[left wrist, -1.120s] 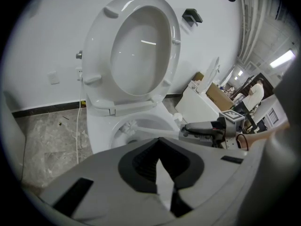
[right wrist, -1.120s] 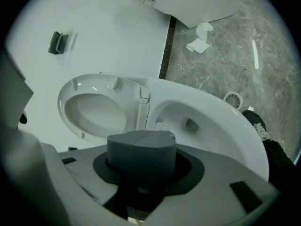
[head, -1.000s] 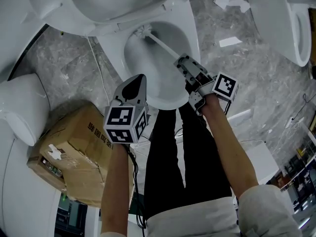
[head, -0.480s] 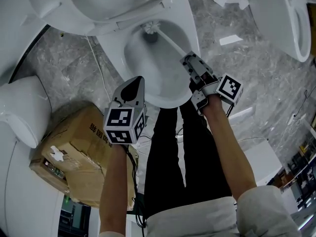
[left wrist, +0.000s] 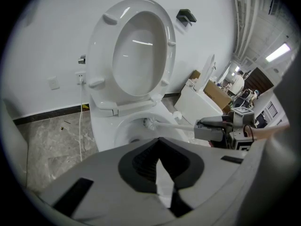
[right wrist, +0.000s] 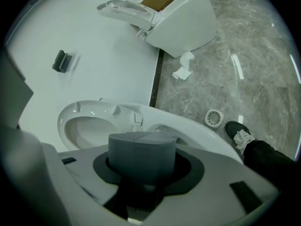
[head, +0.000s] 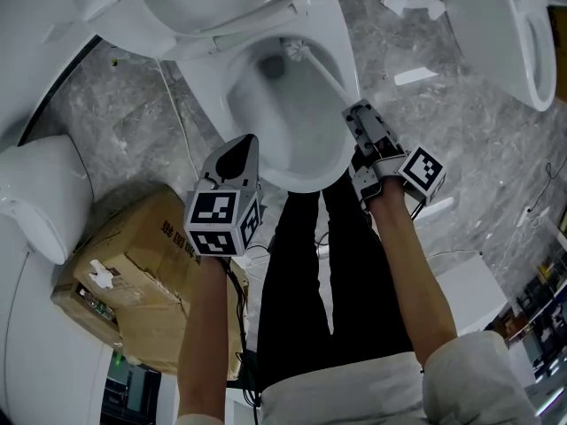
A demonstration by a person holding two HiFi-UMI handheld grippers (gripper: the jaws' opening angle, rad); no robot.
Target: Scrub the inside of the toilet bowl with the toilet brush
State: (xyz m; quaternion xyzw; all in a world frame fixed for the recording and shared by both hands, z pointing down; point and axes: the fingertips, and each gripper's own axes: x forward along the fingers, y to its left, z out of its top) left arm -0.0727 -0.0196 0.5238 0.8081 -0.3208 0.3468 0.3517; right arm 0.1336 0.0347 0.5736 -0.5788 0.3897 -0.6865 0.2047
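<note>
Partly hidden: toilet brush handle, clamped in right gripper.

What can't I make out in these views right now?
- Right gripper view: the right gripper blocks its own view of the toilet brush.
- Head view: the brush head is too small to tell whether its bristles touch the toilet bowl.
- Left gripper view: the left gripper hides the bowl's near half.
</note>
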